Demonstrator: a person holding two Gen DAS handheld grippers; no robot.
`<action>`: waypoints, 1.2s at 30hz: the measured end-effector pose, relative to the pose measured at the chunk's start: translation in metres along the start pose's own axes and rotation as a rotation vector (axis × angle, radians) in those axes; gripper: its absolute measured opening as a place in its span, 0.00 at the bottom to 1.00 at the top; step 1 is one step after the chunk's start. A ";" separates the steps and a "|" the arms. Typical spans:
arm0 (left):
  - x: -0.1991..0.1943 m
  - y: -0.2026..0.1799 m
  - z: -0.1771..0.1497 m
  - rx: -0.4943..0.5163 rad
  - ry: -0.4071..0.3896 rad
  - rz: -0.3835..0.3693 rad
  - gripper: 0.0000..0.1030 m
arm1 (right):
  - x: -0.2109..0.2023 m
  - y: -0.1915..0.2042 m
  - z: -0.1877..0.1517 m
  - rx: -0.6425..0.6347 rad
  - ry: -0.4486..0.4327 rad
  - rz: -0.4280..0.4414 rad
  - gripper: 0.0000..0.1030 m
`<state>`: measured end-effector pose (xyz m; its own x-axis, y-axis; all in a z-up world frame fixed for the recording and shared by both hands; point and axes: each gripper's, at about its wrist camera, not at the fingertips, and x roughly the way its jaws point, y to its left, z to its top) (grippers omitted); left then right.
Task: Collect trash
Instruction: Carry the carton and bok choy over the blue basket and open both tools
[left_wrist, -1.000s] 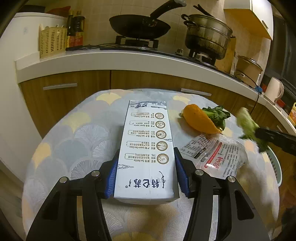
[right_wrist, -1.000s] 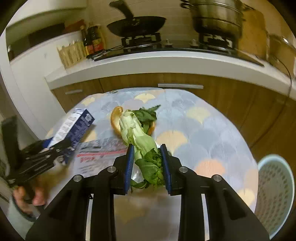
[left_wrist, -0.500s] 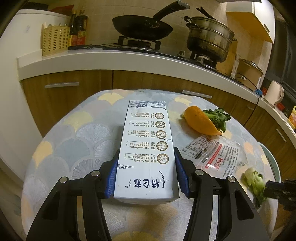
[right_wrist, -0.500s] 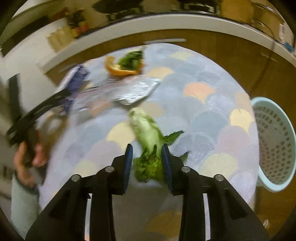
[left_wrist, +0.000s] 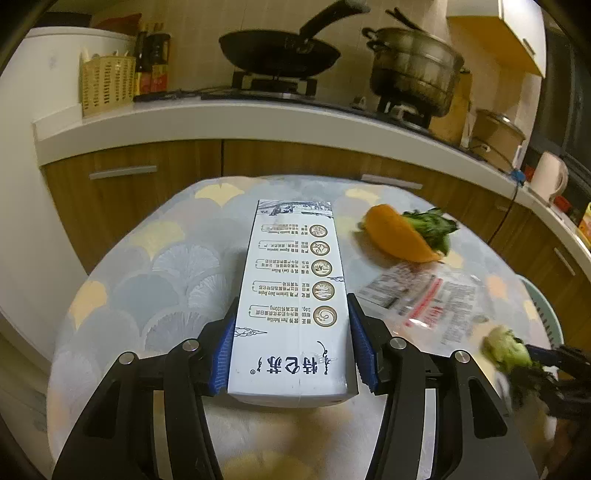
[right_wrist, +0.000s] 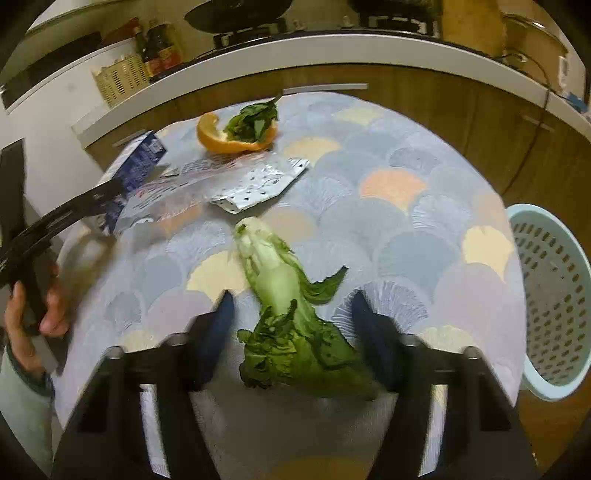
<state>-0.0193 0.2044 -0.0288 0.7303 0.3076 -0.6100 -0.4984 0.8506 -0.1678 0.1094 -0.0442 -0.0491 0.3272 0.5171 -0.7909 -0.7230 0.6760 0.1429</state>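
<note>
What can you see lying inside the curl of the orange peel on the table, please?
Dark green vegetable leaves lie in the orange peel, with a leaf tip poking past its far rim. Whatever is beneath those leaves, and the peel's inner base, is covered.

Bare tablecloth (right_wrist: 424, 236) toward basket (right_wrist: 554, 295)

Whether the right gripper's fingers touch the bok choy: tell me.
Apart. The right wrist view shows the right gripper wide open, tablecloth visible between each finger and the bok choy lying between them.
</note>
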 end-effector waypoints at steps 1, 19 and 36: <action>-0.007 -0.001 -0.003 -0.014 -0.009 -0.012 0.50 | 0.000 0.002 -0.001 -0.009 0.009 0.000 0.23; -0.078 -0.142 0.037 0.067 -0.177 -0.273 0.50 | -0.119 -0.082 0.000 0.112 -0.256 -0.106 0.21; 0.004 -0.346 0.010 0.302 0.058 -0.410 0.50 | -0.126 -0.249 -0.047 0.479 -0.223 -0.166 0.21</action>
<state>0.1606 -0.0847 0.0345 0.8062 -0.0944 -0.5841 -0.0123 0.9843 -0.1761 0.2197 -0.3029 -0.0129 0.5718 0.4469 -0.6880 -0.3103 0.8941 0.3229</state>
